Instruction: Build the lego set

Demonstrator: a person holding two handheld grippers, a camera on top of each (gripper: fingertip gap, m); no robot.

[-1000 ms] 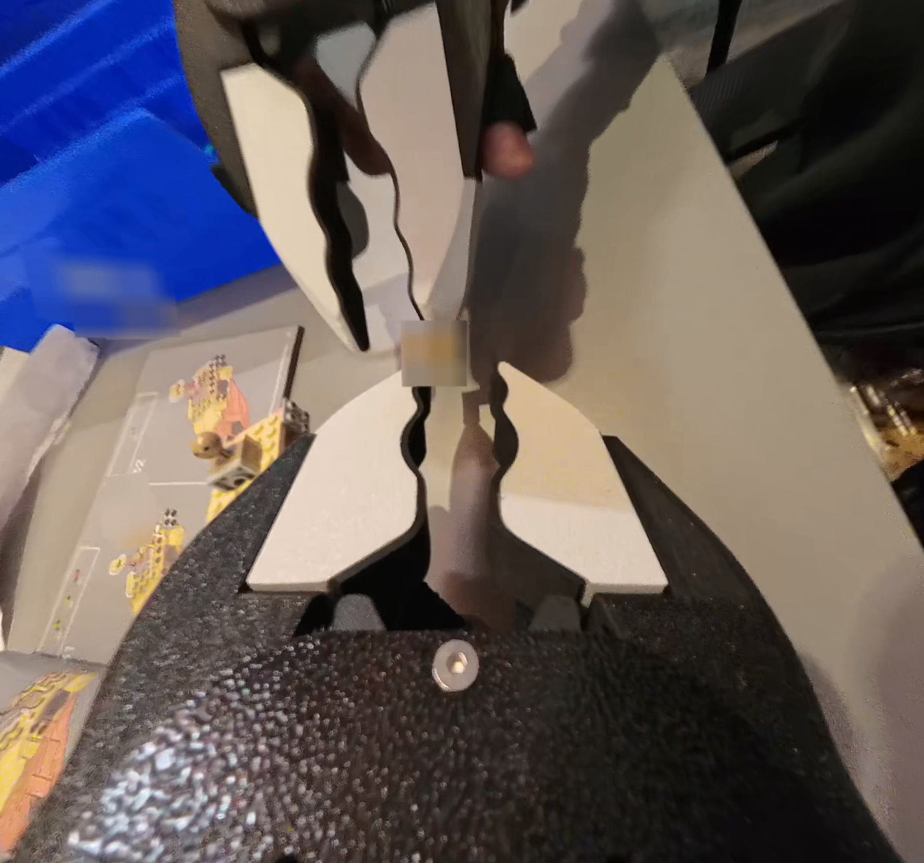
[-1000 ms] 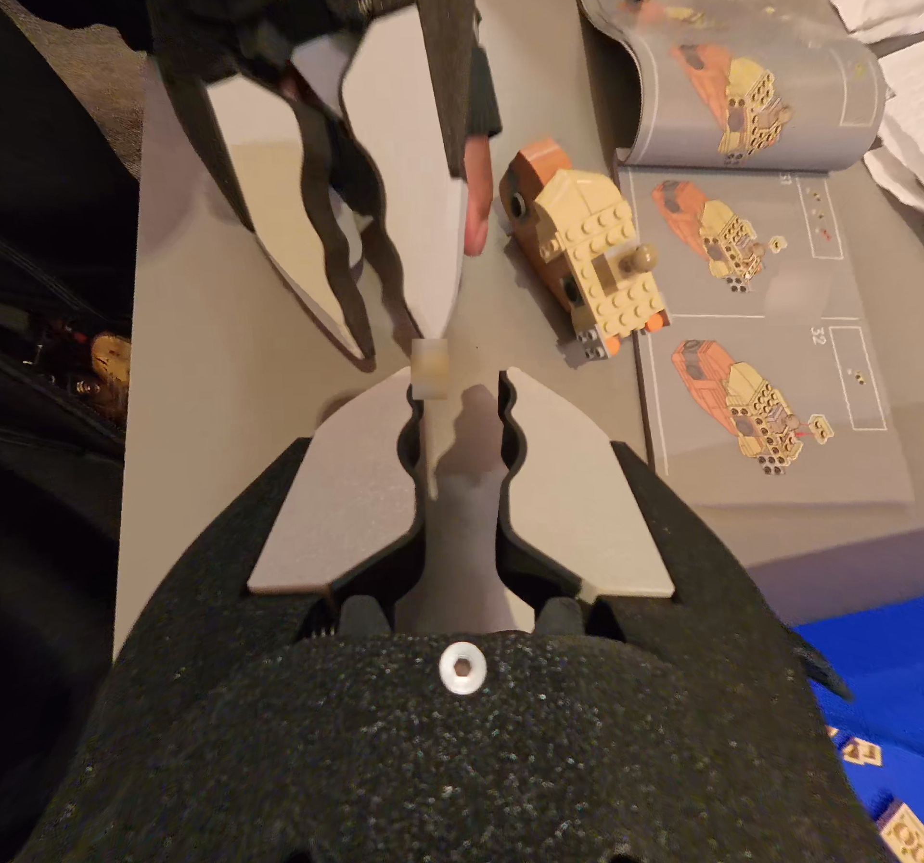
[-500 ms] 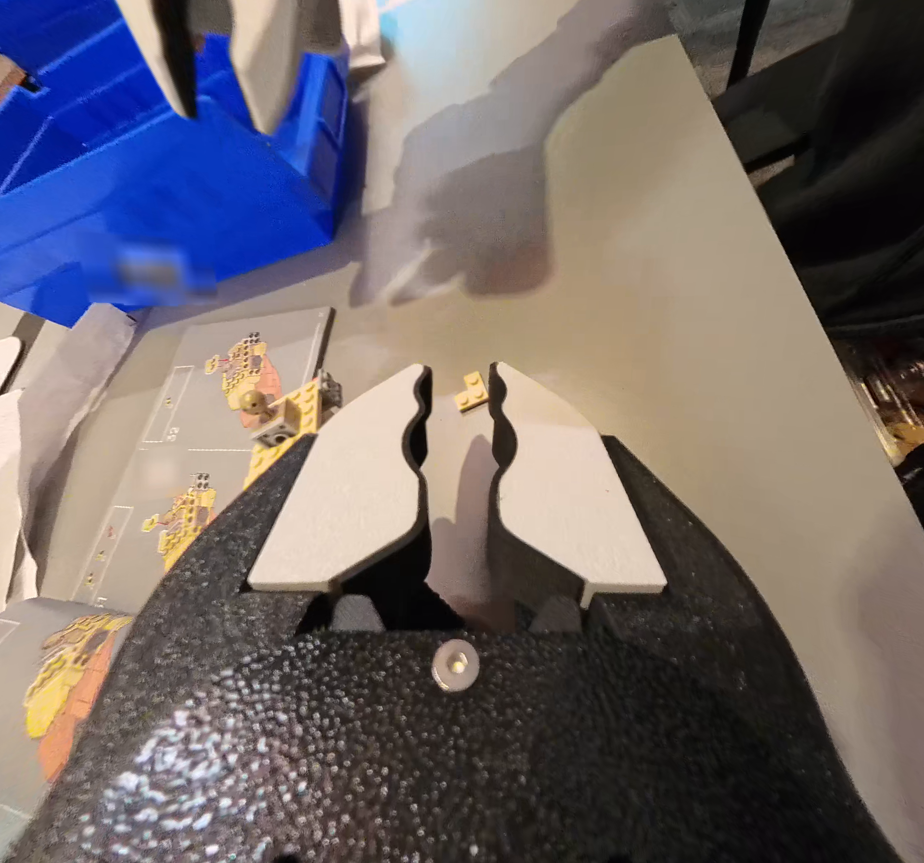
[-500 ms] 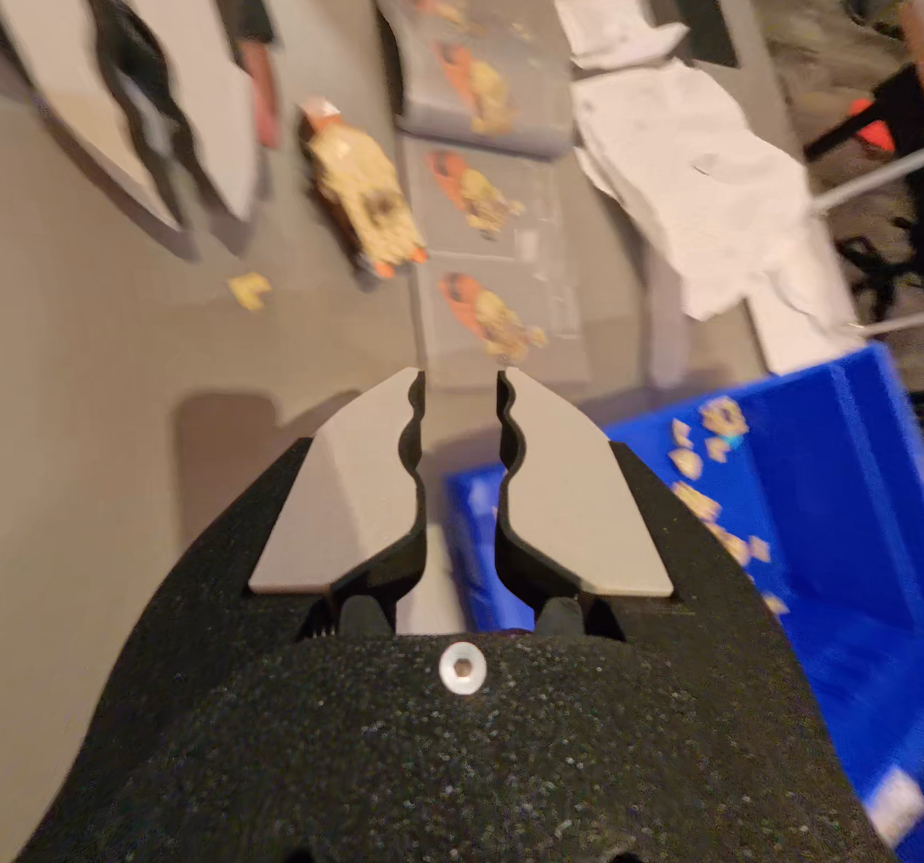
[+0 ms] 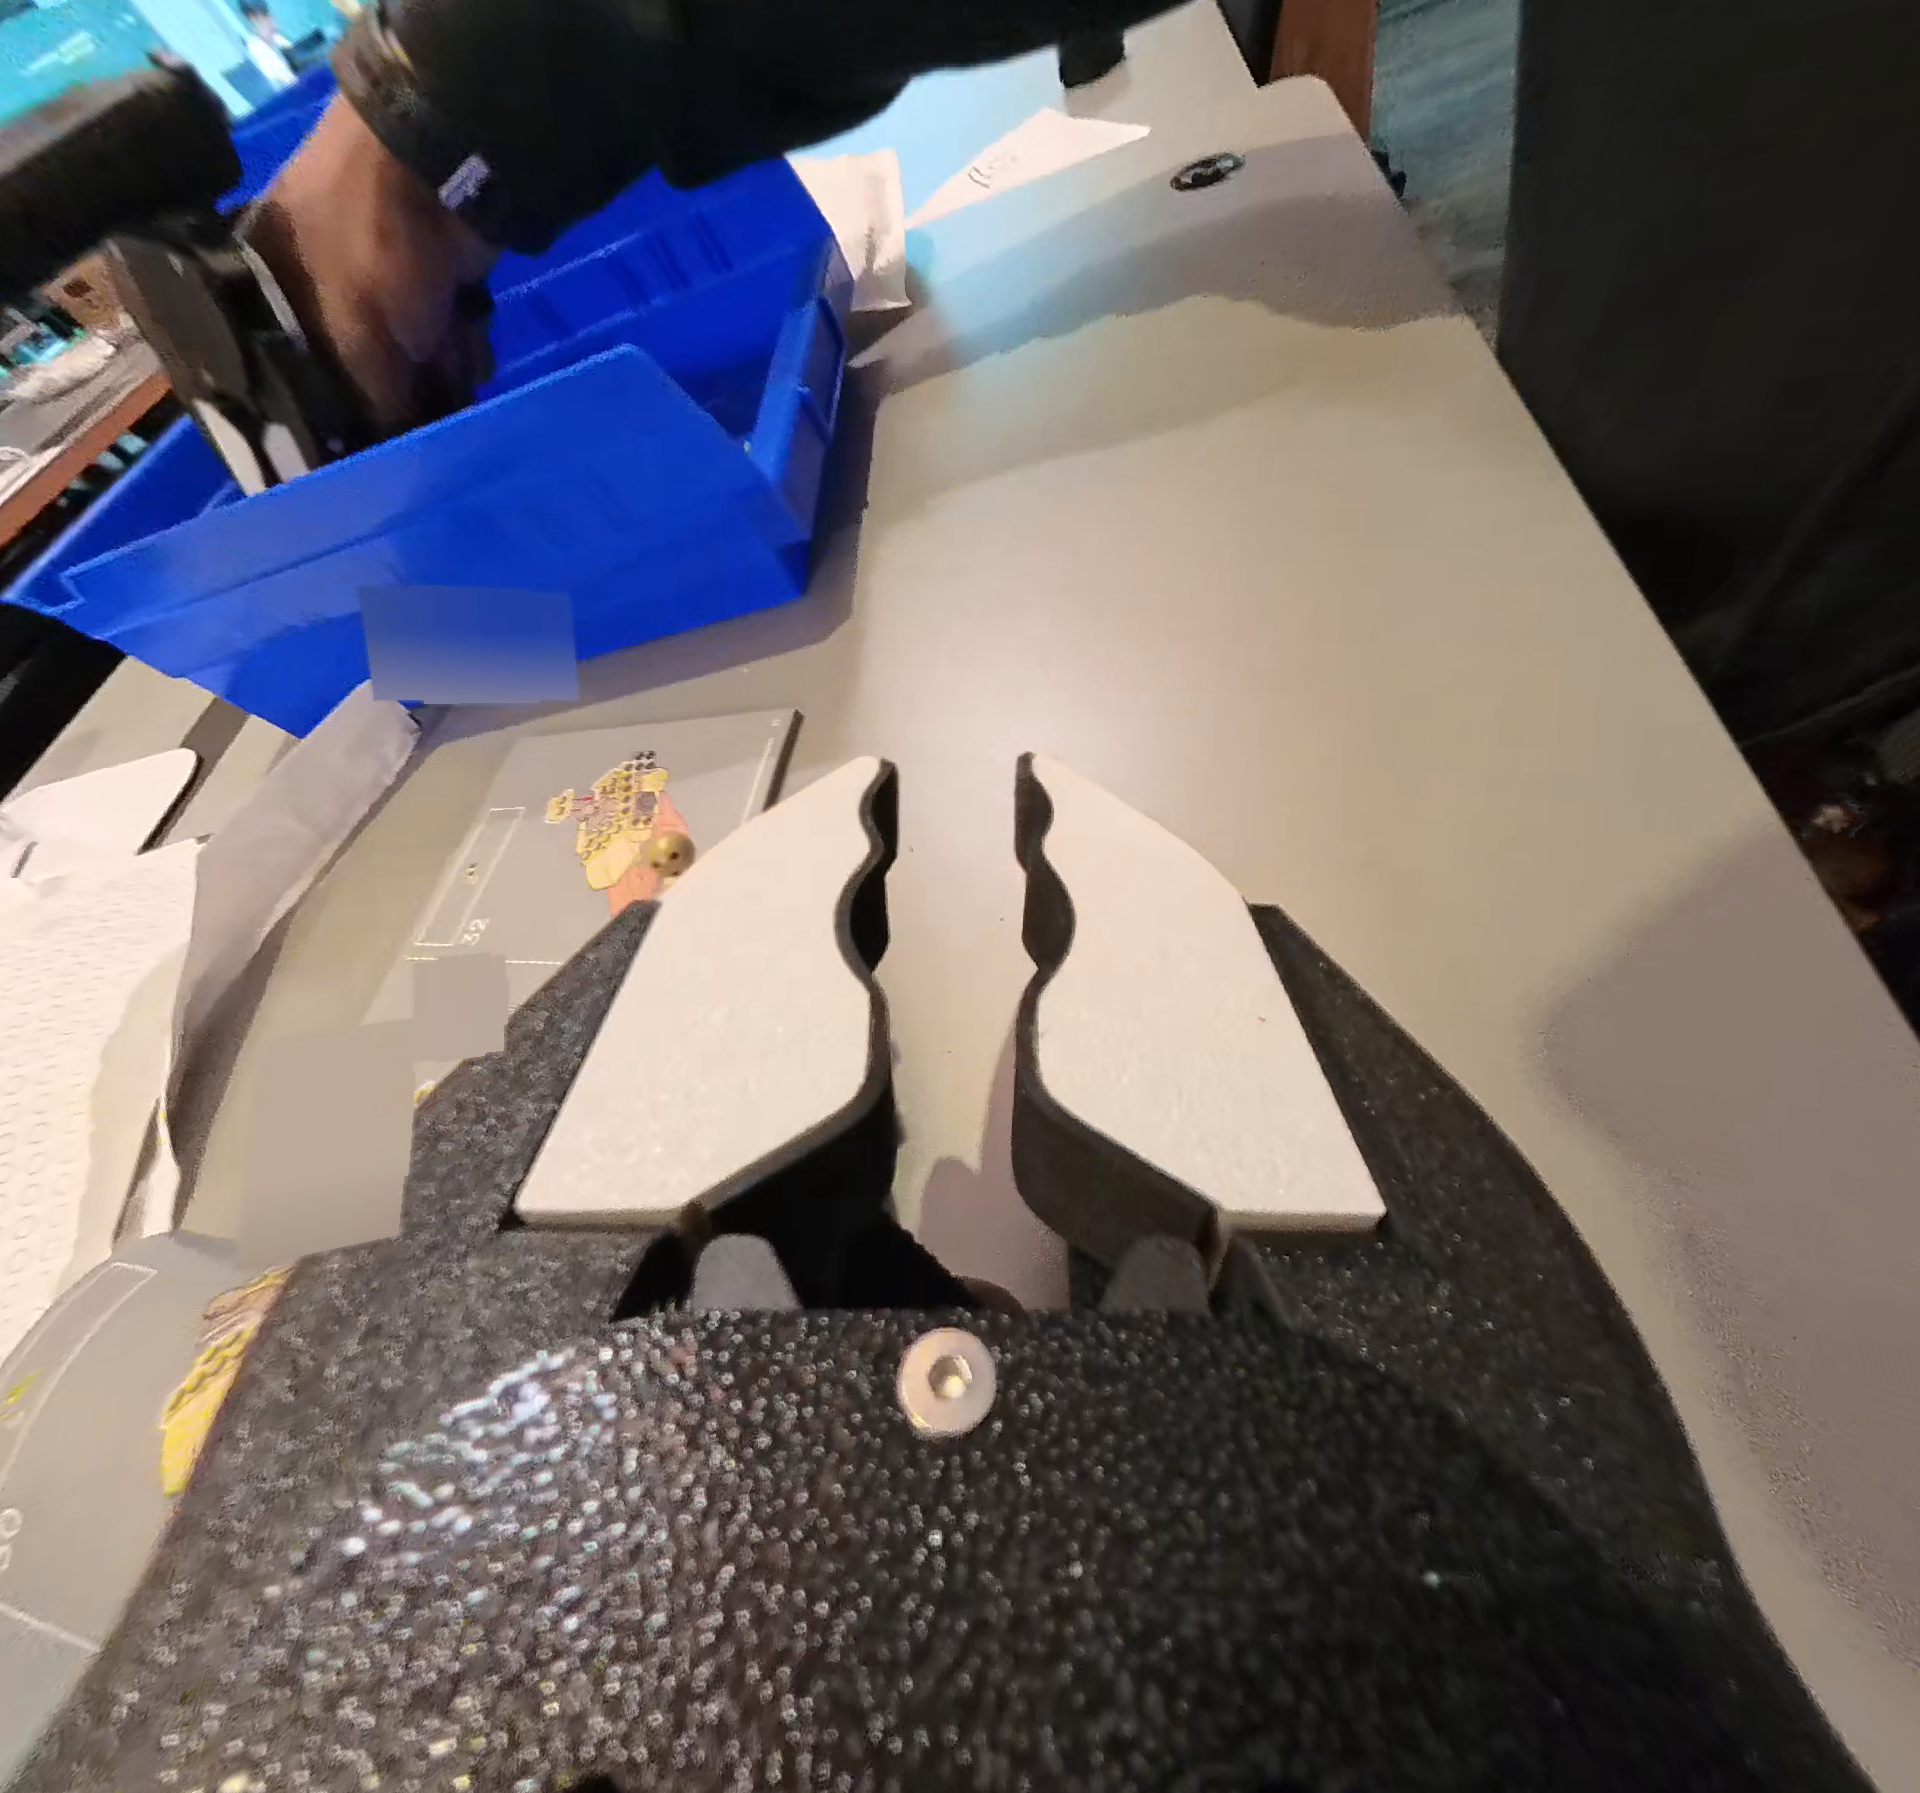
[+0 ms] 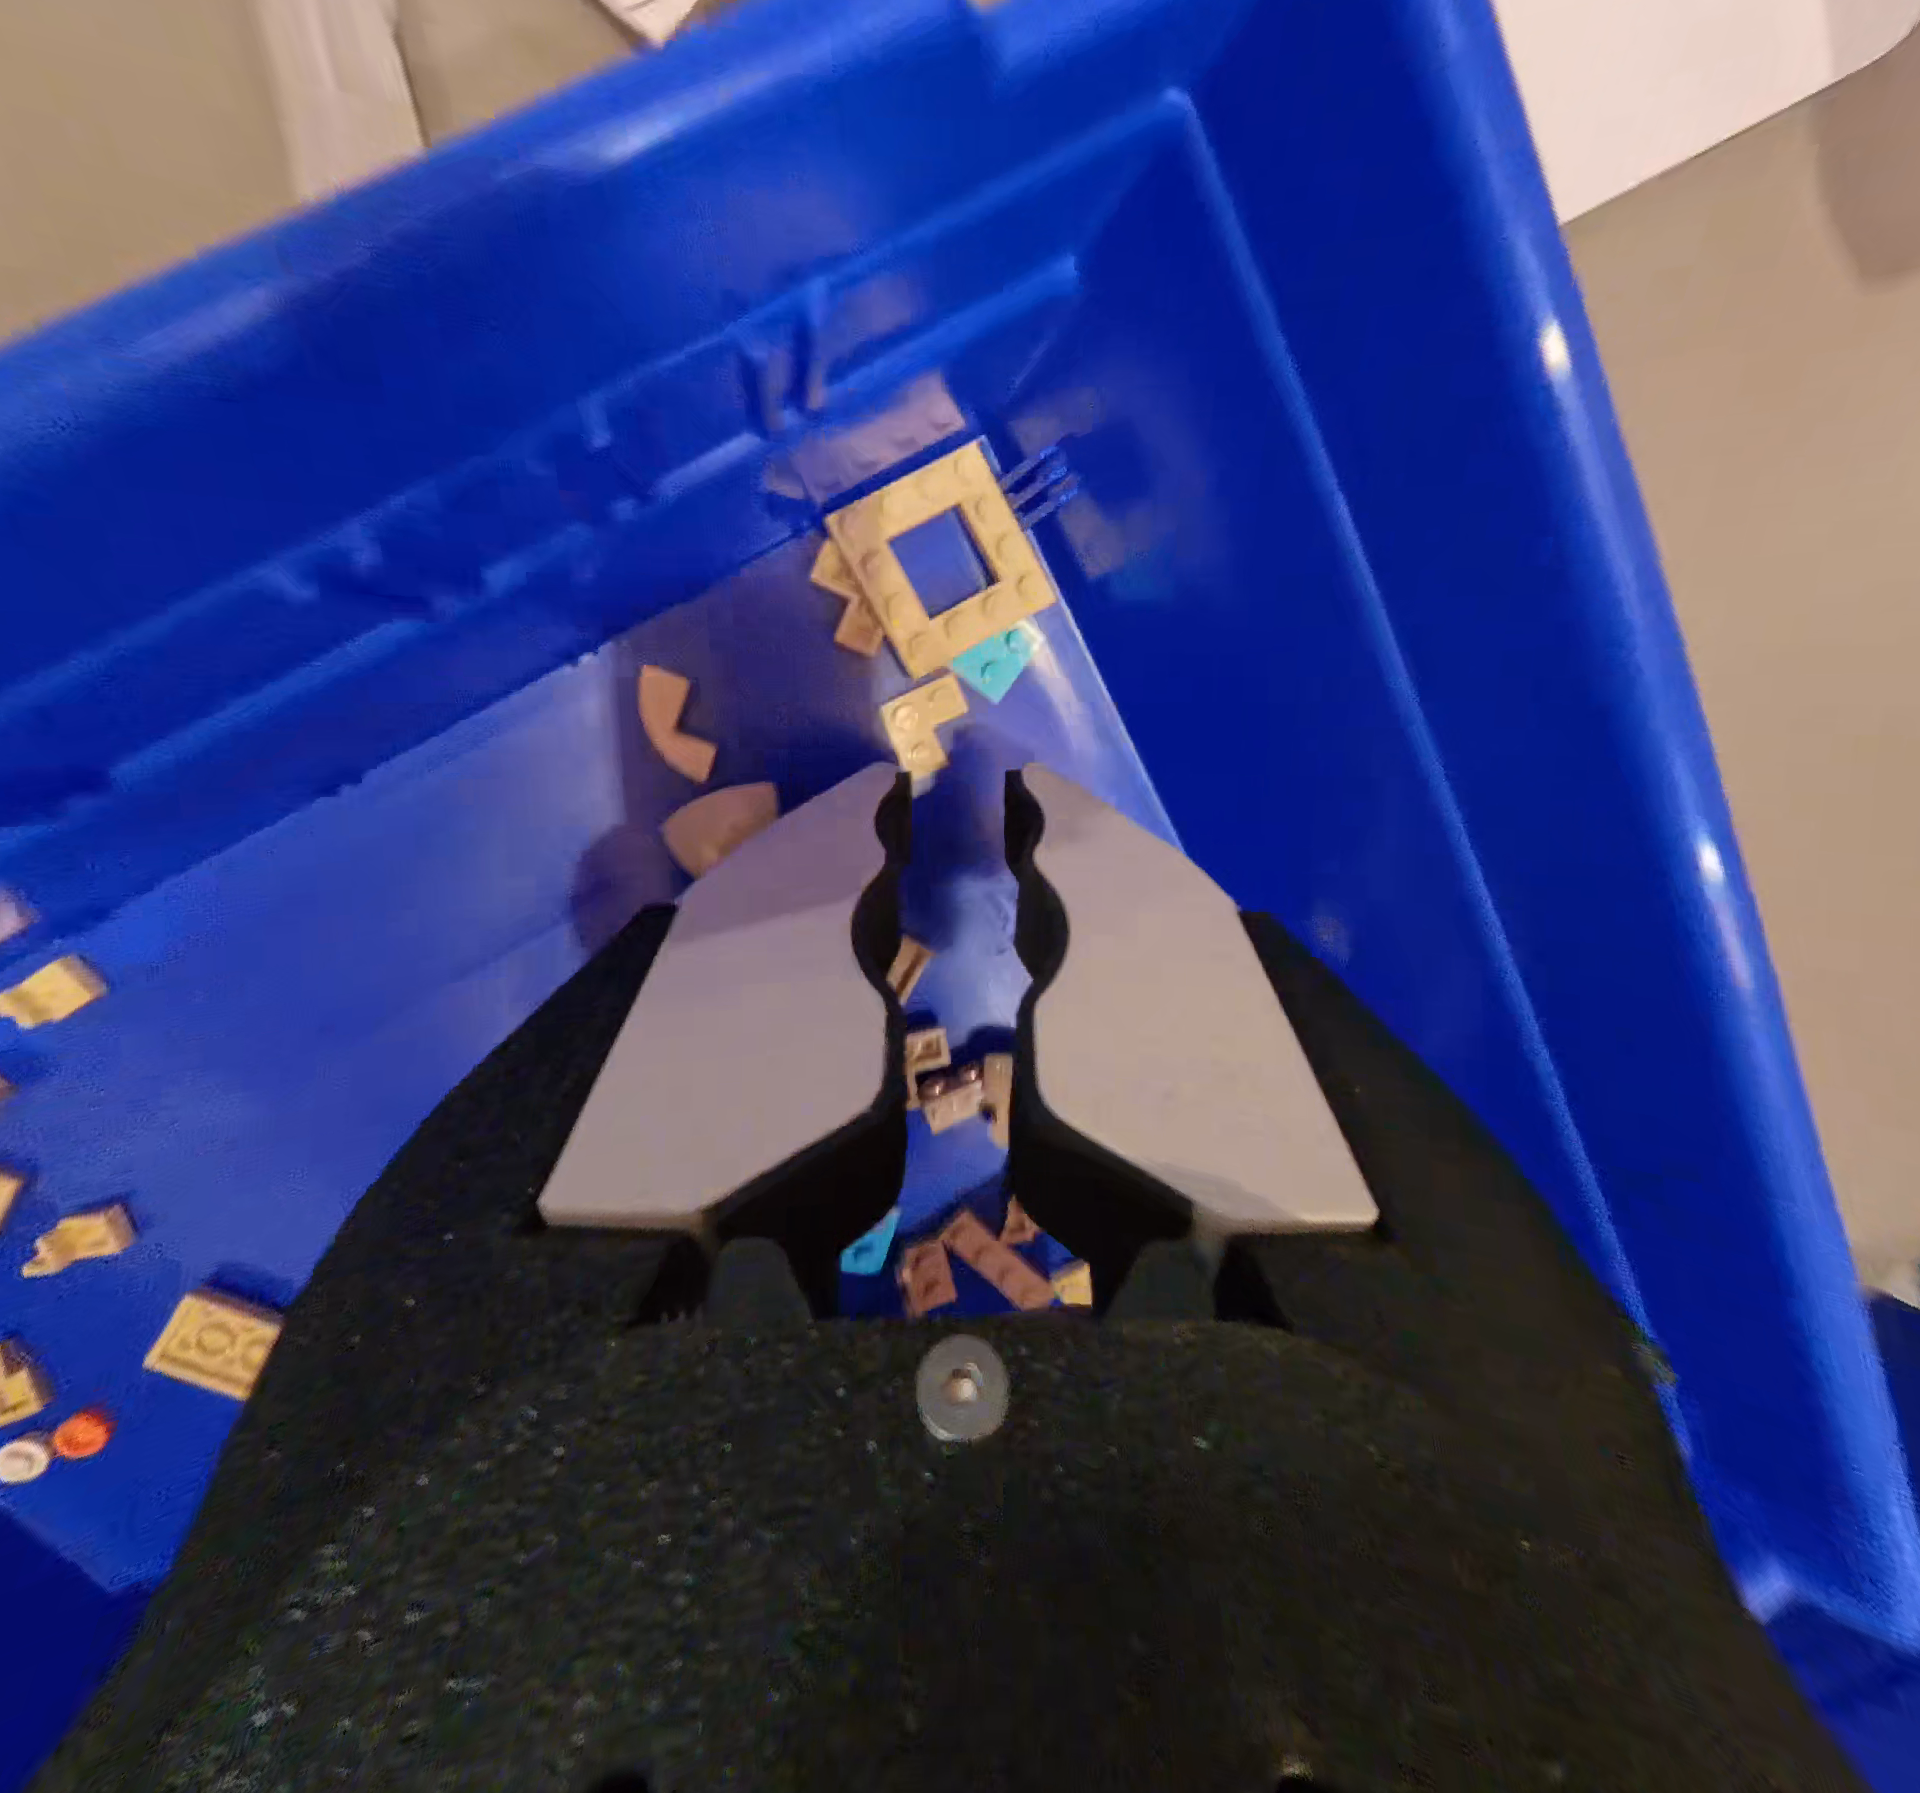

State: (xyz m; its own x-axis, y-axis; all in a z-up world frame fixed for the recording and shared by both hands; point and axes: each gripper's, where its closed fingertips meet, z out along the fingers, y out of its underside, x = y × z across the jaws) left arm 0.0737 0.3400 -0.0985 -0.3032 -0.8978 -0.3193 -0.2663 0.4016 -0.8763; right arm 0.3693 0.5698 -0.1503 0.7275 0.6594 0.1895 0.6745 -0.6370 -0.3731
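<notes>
My left gripper [image 5: 954, 777] hangs low over the grey counter [image 5: 1247, 600], its jaws apart with nothing between them; only bare counter shows in the gap; to its left lies the open booklet [image 5: 582, 870], and just past it a tan round knob of the lego model [image 5: 673, 850] peeks above my left finger, the rest hidden. Farther off stands the blue bin [image 5: 499, 517], with white paper [image 5: 73, 995] beside the booklet. My right gripper [image 6: 958, 779] is down inside that bin [image 6: 1403, 600], jaws apart and empty; its tips point at the far corner, where a tan square frame plate [image 6: 940, 559] leans against the wall, a teal piece [image 6: 997, 668] just below it, and a tan L-shaped plate [image 6: 920, 720] just beyond my left fingertip; more tan pieces [image 6: 213, 1343] lie scattered over the floor of the bin, some showing between my fingers; from the left view my right hand [image 5: 353, 289] shows at the bin's rim.
</notes>
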